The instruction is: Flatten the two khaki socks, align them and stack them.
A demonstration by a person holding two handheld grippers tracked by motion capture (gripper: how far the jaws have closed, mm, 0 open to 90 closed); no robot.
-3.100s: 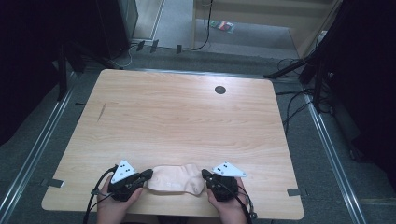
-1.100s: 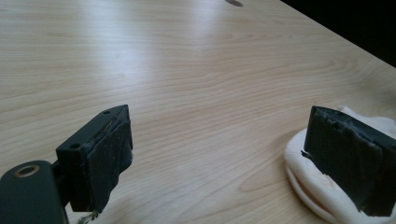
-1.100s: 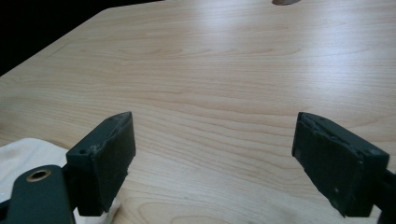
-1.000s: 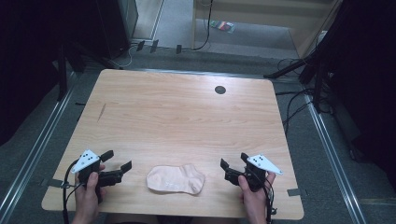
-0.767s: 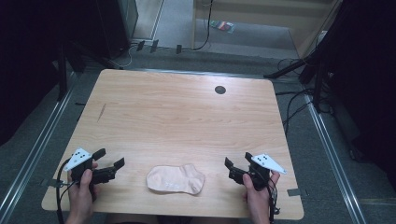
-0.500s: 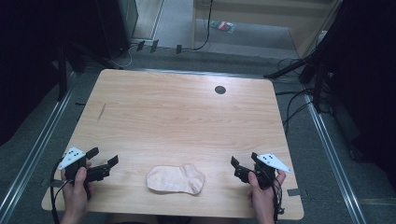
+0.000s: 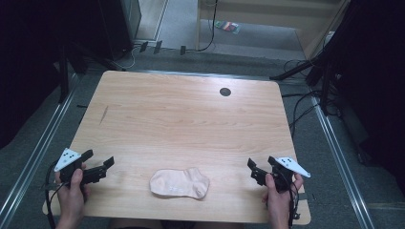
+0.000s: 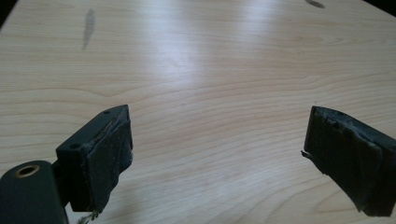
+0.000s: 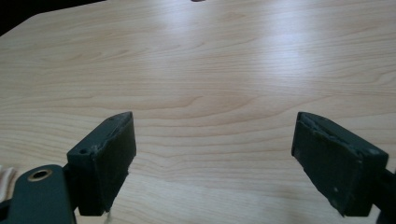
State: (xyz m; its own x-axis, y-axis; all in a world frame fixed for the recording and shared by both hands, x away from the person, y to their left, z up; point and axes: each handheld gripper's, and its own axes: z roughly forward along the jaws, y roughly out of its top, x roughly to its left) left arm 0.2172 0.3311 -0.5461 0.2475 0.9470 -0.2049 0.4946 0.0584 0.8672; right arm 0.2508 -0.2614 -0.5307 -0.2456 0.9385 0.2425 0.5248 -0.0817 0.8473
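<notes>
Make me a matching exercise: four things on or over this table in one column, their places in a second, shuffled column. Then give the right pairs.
Things:
1. sock
2. left gripper
3. right gripper
4. dark round hole

Places:
A. over the table's near right corner, jaws open
B. flat near the near edge, midway between the grippers
C. in the tabletop toward the far edge
D. over the table's near left corner, jaws open

Pairs: 1-B, 2-D, 3-A, 4-C

No legible text or labels anywhere
</notes>
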